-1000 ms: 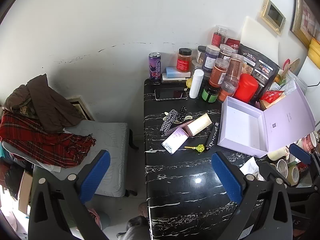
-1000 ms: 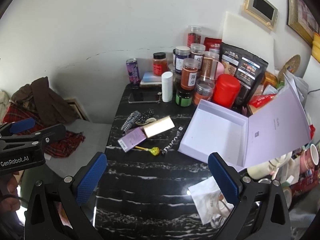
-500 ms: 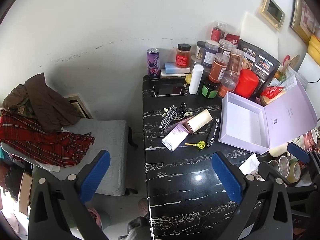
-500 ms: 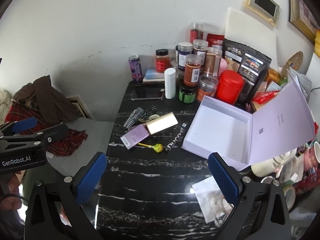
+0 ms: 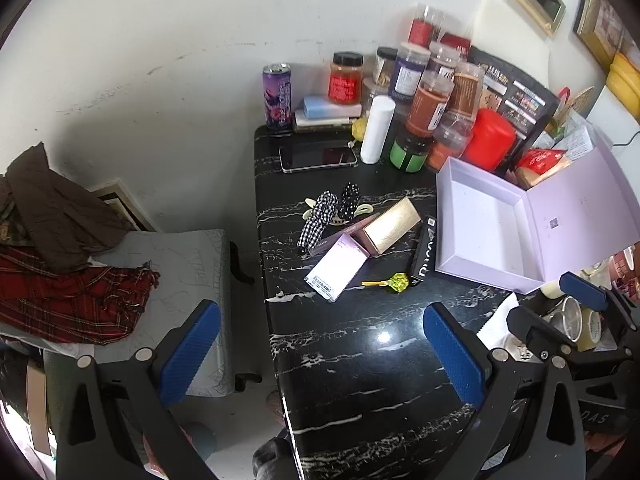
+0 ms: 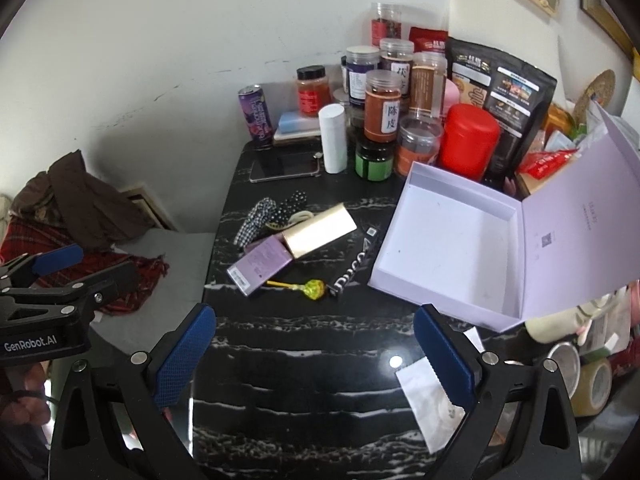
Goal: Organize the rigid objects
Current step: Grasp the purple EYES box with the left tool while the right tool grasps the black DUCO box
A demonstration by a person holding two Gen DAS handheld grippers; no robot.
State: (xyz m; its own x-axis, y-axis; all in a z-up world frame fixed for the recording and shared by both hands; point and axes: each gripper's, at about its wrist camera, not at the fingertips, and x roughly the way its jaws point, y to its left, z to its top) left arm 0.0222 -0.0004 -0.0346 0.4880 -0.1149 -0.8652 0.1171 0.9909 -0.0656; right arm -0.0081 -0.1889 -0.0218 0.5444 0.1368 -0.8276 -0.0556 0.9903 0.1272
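Hovering over the black table [image 6: 320,360], I held both grippers spread and empty.
My left gripper [image 5: 320,344] and right gripper [image 6: 316,344] faced the gold box [image 6: 320,230], which lay just left of the open lilac box [image 6: 448,248].

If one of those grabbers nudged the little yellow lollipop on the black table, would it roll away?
Probably it would pivot rather than roll: the lollipop lies flat, and its thin stick should drag behind the faceted head. It looks small, so likely light and easily skidded on the glossy table. The head may crack if squeezed hard.
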